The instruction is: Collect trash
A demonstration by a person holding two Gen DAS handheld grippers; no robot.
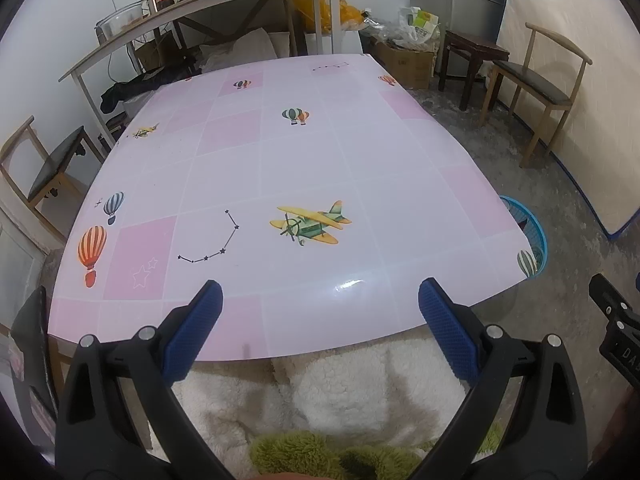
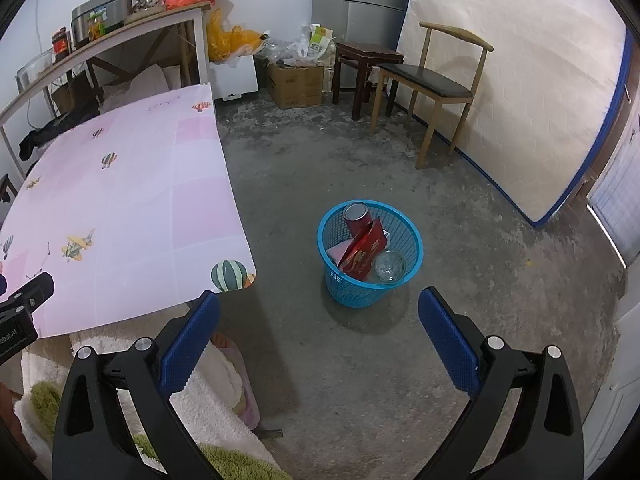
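Observation:
A blue mesh waste basket point(image 2: 408, 236) stands on the concrete floor to the right of the table. Inside it lie a red can point(image 2: 355, 218), a red packet point(image 2: 366, 254) and a clear plastic bottle point(image 2: 390, 266). My right gripper point(image 2: 318, 312) hangs open above the floor just in front of the basket, with nothing between its blue pads. My left gripper point(image 1: 320, 300) is open over the near edge of the pink patterned table point(image 1: 280, 160), also holding nothing. The basket's rim point(image 1: 528, 224) peeks out beyond the table's right edge in the left wrist view.
A wooden chair point(image 2: 436, 80) and a dark stool point(image 2: 366, 60) stand against the far right wall, next to a cardboard box point(image 2: 296, 84). A shelf table point(image 1: 192, 12) with jars and pots runs behind the pink table. A person's white fleece clothing point(image 1: 340, 392) lies below the grippers.

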